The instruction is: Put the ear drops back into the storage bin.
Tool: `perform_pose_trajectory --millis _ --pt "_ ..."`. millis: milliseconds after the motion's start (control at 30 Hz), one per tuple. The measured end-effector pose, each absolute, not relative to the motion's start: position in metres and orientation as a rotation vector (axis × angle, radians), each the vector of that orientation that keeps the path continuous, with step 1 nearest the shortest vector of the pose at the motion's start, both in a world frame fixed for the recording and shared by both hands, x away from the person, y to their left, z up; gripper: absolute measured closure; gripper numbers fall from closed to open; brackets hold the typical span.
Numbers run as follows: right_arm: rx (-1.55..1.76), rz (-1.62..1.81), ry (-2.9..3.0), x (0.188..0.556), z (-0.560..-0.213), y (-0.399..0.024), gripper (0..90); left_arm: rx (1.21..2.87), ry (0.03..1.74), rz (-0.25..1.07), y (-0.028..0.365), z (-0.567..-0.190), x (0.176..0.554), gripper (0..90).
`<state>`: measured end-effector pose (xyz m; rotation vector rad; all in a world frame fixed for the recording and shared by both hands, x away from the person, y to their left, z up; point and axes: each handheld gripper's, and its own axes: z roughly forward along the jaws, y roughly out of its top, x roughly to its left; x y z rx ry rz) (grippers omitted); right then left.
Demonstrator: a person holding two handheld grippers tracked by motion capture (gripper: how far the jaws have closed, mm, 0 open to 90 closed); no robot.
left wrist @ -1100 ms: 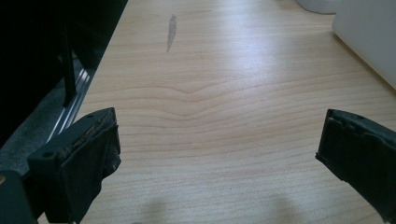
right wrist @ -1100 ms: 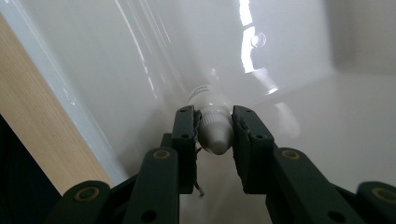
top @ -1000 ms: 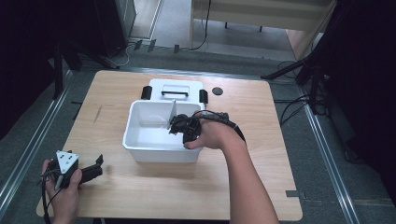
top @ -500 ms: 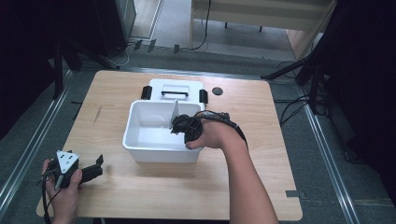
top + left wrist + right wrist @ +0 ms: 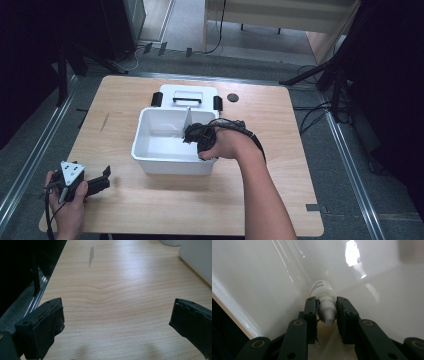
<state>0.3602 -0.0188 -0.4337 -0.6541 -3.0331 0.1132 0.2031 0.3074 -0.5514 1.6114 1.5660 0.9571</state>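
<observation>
A small white bottle (image 5: pixel 322 290) with a ribbed cap lies in a corner of the white bin (image 5: pixel 262 277). My right gripper (image 5: pixel 326 305) is shut on the bottle's cap, one jaw on each side. In the high view the right gripper (image 5: pixel 193 135) reaches down into the bin (image 5: pixel 170 165) beside its upright divider (image 5: pixel 188 119), and the hand hides the bottle. My left gripper (image 5: pixel 102 179) rests low over the table's front left corner, held in a hand. In the left gripper view its jaws (image 5: pixel 116 320) stand wide apart over bare wood with nothing between them.
The bin's white lid (image 5: pixel 187 92) with a black handle and black side clips lies flat just behind the bin. A small black disc (image 5: pixel 232 97) sits to the right of the lid. The wooden table (image 5: pixel 280 150) has dark stands and metal rails around it.
</observation>
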Motion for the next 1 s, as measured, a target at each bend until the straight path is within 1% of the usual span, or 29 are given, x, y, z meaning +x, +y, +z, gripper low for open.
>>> perform_pose_trajectory --millis 800,1000 --pt "-0.671 0.110 -3.024 0.3612 -0.4347 -0.0191 69.5 1.614 1.569 0.959 0.3072 -0.5512 0.2030 0.0" --pt "-0.676 0.088 -3.022 0.3608 -0.4317 -0.0203 66.4 1.614 1.569 0.961 0.3071 -0.5512 0.2030 0.0"
